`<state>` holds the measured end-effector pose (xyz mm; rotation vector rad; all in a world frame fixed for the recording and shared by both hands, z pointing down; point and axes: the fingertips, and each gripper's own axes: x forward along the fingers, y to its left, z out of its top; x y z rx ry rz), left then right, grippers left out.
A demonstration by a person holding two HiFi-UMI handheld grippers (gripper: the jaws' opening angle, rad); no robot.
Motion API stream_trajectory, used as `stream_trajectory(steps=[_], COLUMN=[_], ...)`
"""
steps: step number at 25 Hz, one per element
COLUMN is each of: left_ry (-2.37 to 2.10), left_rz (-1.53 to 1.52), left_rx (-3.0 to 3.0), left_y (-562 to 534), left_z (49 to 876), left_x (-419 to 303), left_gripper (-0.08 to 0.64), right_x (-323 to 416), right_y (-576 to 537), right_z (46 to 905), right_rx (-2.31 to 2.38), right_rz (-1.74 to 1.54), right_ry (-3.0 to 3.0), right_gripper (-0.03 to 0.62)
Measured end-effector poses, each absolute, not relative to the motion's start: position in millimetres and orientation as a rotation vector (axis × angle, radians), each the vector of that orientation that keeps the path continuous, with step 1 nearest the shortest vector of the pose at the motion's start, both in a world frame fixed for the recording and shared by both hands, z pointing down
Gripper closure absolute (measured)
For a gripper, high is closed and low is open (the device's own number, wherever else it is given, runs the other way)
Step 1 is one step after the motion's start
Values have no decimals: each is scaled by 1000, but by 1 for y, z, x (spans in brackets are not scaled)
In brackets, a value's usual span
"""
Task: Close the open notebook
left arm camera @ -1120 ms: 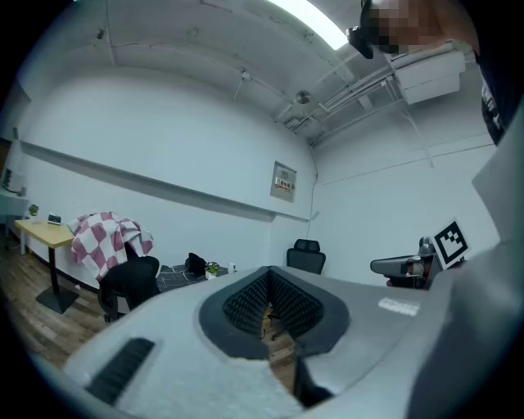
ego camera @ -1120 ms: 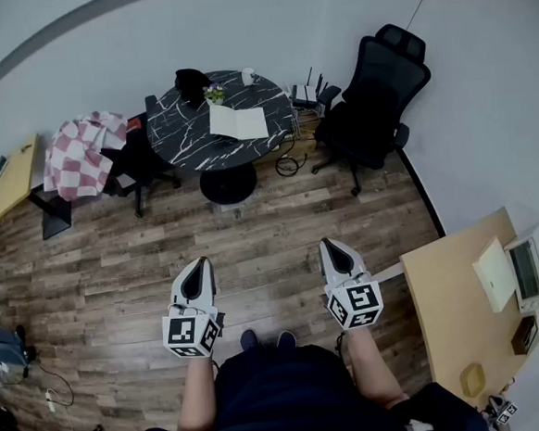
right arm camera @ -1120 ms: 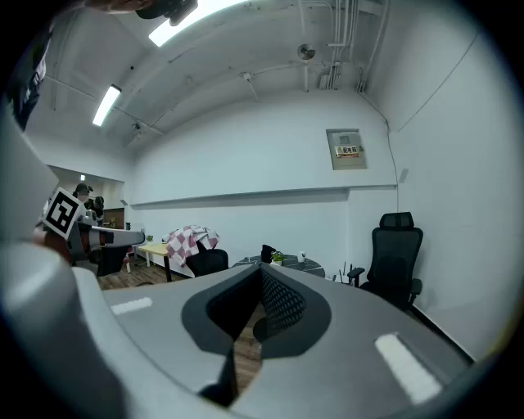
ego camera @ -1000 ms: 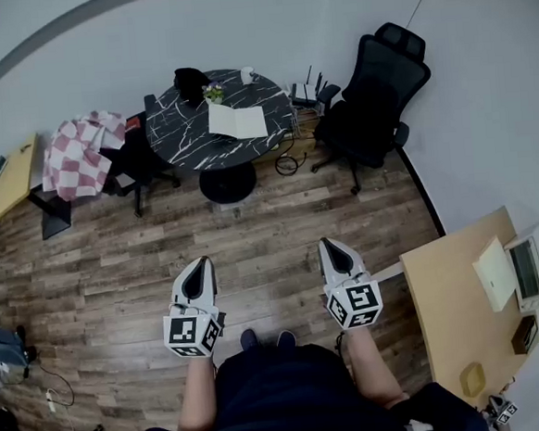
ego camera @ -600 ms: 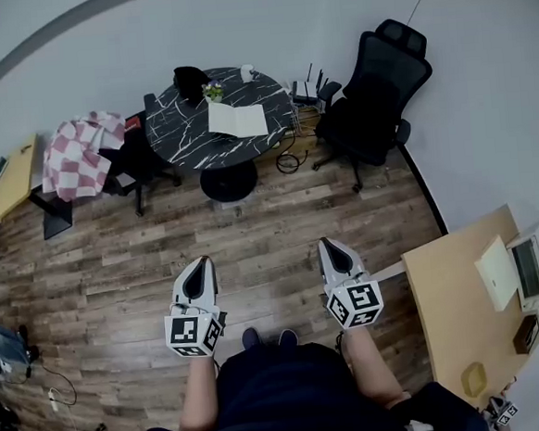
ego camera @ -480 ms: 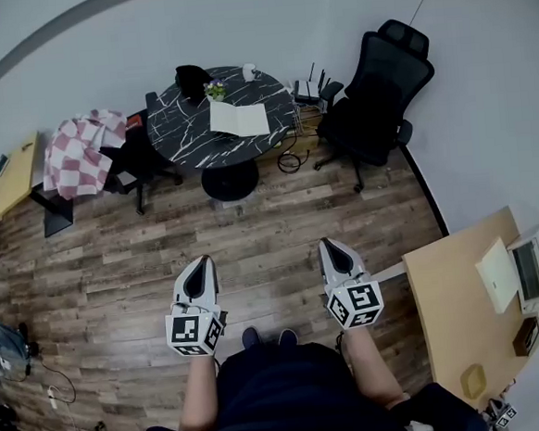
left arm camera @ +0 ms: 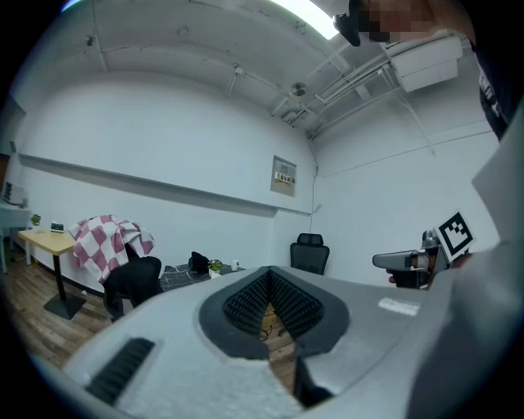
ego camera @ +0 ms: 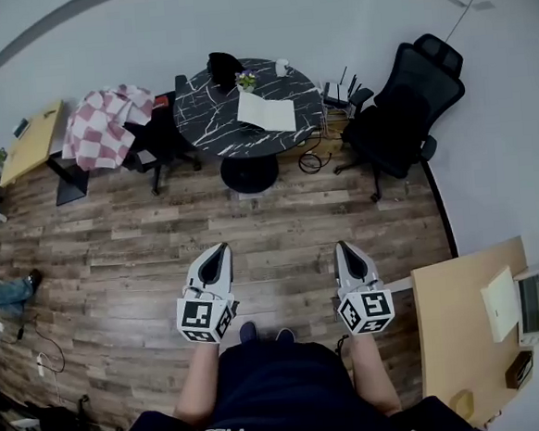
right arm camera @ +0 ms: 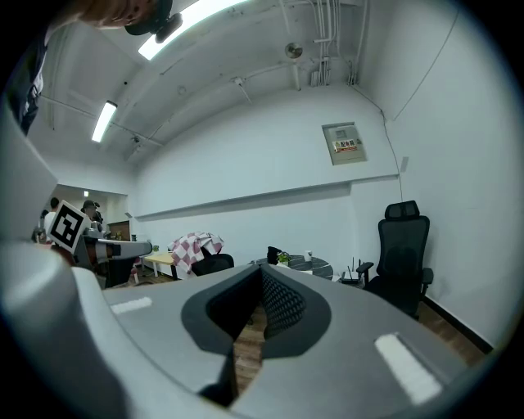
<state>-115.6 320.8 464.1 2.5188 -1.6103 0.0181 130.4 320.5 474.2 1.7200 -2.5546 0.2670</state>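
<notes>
The open notebook (ego camera: 266,111) lies white and flat on the round black marble table (ego camera: 216,121) across the room, far from both grippers. My left gripper (ego camera: 219,252) and right gripper (ego camera: 344,249) are held side by side in front of the person's body, over the wooden floor, pointing toward the table. Both are shut with nothing between the jaws. In the left gripper view the left gripper (left arm camera: 268,275) points at the distant table (left arm camera: 184,274). The right gripper (right arm camera: 262,273) faces the table (right arm camera: 303,263) too; the notebook cannot be made out there.
A black office chair (ego camera: 408,106) stands right of the table, and a chair draped with a checkered cloth (ego camera: 104,125) left of it. Cables and a router (ego camera: 339,93) lie by the wall. Wooden desks stand at far left (ego camera: 30,143) and near right (ego camera: 459,325).
The head view has swung, so the table, notebook and chairs now sit further right in it. Both grippers stay shut and side by side, in much the same pose.
</notes>
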Motion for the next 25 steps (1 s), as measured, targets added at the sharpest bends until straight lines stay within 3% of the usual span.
stream_trajectory(steps=[7, 10, 14, 16, 25], left_ry=[-1685, -1701, -1737, -1759, -1791], left_rz=[47, 65, 71, 70, 79], left_rx=[2488, 2493, 2508, 2508, 2492], left_y=[321, 320, 320, 320, 318], left_z=[471, 473, 468, 465, 469], left_x=[-108, -102, -93, -90, -86], left_gripper=[533, 442, 241, 190, 192], right_x=[150, 160, 172, 176, 175], right_y=[324, 326, 330, 329, 317], right_z=[481, 485, 487, 489, 496], right_rx=[1706, 1704, 1699, 1690, 1654], right_rz=[275, 283, 295, 298, 302], right_ry=[-2543, -2543, -2555, -2565, -2589], right_gripper=[581, 581, 581, 581, 581])
